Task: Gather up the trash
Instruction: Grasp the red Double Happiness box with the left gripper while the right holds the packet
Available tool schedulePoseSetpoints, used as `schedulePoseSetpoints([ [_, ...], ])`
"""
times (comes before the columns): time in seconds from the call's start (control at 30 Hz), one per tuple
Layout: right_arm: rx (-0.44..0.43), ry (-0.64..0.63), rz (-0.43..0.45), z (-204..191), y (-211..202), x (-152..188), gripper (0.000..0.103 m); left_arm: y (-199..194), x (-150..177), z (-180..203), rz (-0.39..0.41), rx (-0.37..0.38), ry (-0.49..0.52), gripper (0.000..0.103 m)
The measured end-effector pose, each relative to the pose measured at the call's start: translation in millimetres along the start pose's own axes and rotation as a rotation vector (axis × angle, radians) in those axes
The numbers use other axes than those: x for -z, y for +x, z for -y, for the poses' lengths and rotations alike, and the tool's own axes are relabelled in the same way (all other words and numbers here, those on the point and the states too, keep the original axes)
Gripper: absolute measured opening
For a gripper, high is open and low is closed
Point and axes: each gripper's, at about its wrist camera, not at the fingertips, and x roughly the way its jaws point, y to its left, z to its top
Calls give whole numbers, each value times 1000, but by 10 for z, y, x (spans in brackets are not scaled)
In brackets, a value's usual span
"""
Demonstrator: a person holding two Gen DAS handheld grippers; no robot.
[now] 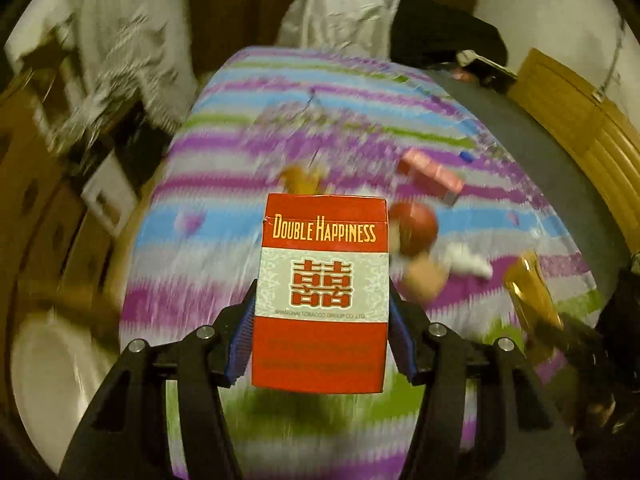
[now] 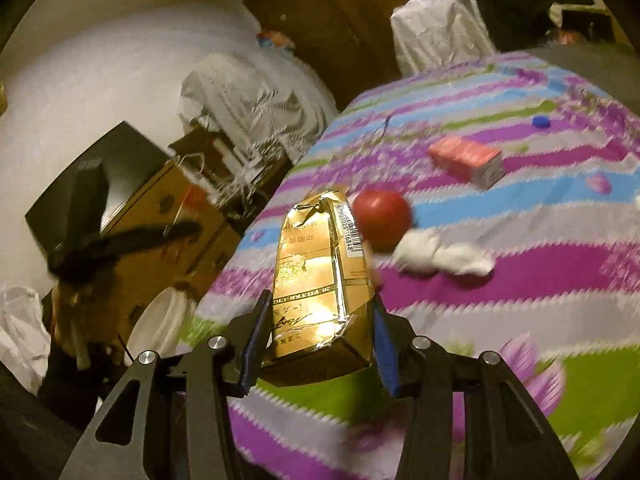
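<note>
A striped floral bedspread (image 2: 500,280) covers the bed; white wall (image 2: 100,80), dark wooden door (image 2: 340,12) and cardboard boxes (image 2: 160,208) beside it.

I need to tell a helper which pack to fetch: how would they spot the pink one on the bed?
On the striped bedspread, look beyond the red apple. The pink pack lies flat there, alone, the only boxy thing left on the cloth.

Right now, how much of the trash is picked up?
Nothing shows as binned yet. In hand: the left gripper holds a red cigarette pack; the right gripper holds a gold pack. Left on the striped cloth: a pink box, crumpled white tissue, a blue cap and a red ball.
</note>
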Motion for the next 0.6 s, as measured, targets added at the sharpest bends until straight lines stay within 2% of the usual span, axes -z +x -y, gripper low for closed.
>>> schedulePoseSetpoints([
  [0.07,12,0,-19,-78,65,121,48,-20,320,-158,-38,33,-70,55],
  [0.13,62,0,-38,-90,213,264,48,72,499,-260,-50,52,-117,55],
  [0.17,75,12,-56,-53,287,323,48,181,602,-307,-56,36,-134,55],
  [0.2,112,24,-78,4,409,410,48,309,691,-308,-52,-12,-118,55],
  [0.23,136,22,-82,6,459,460,48,445,775,-272,-44,-75,-82,55],
  [0.3,190,7,-110,9,612,601,48,630,907,-257,-34,-148,-26,55],
  [0.37,203,-7,-83,4,658,666,50,847,1018,-304,-54,-169,-28,55],
  [0.4,208,-16,-78,-16,667,680,51,850,1049,-301,-11,-187,-25,57],
  [0.47,229,-32,-80,-78,655,691,59,834,1062,-231,13,-209,2,65],
  [0.53,261,-65,-41,-164,572,690,80,751,1067,-219,24,-174,-18,72],
  [0.6,301,-120,-28,-229,570,673,83,655,1085,-243,55,-143,-46,78],
])
